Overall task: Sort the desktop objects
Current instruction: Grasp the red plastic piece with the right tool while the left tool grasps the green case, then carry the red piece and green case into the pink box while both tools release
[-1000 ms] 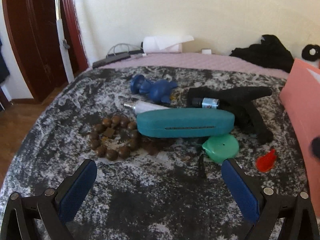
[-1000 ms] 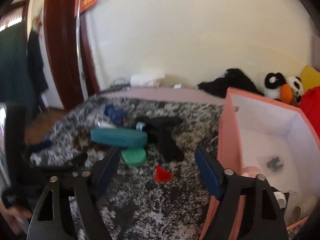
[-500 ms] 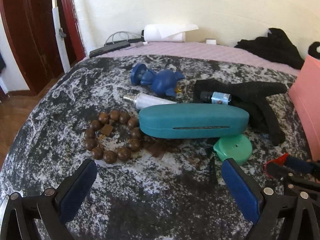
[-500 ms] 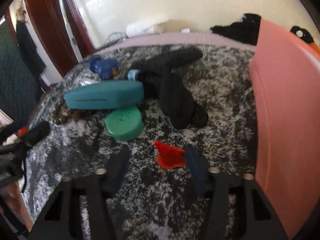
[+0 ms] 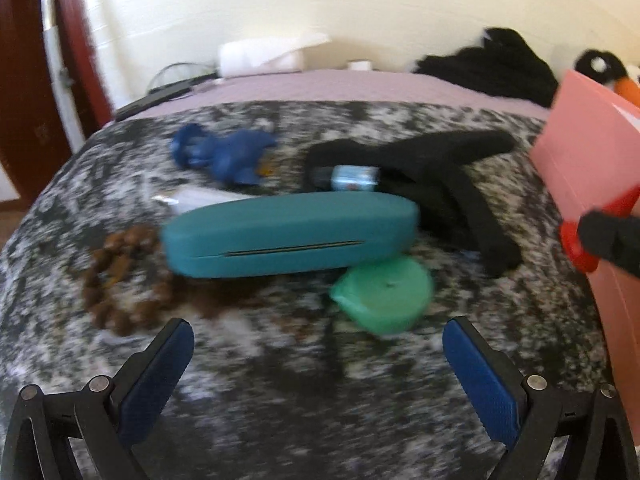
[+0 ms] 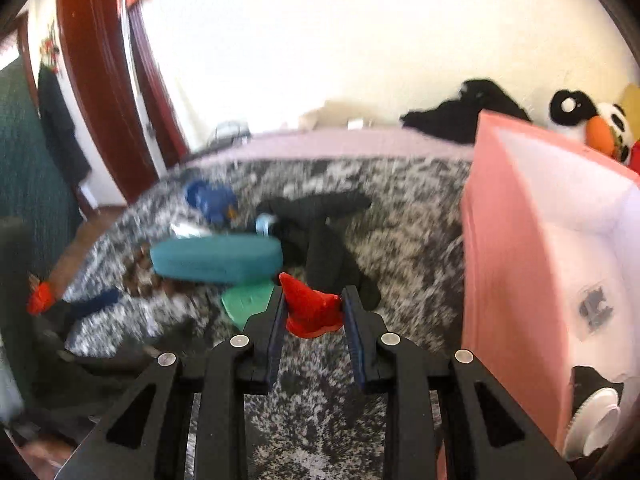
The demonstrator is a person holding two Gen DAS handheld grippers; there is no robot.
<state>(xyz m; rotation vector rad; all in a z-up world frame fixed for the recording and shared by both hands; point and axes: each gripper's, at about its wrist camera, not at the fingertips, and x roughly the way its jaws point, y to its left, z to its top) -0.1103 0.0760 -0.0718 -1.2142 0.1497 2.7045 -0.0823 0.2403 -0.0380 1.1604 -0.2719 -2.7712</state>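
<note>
Right wrist view — right gripper point(image 6: 313, 307) clamped on 1 red cone point(image 6: 310, 307); left gripper point(image 5: 319, 364) wide, empty.

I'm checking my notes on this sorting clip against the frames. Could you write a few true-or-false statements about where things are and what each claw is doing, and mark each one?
1. The right claw is shut on the red cone-shaped piece. True.
2. The left claw grips the teal case. False: it is open and holds nothing; the case lies on the table ahead of it.
3. The green round tape measure lies next to the teal case, on its near side. True.
4. The pink box has nothing in it. False: a few small items show inside, too blurred to name.
5. The brown bead bracelet lies inside the pink box. False: it lies on the table by the case's left end.
</note>
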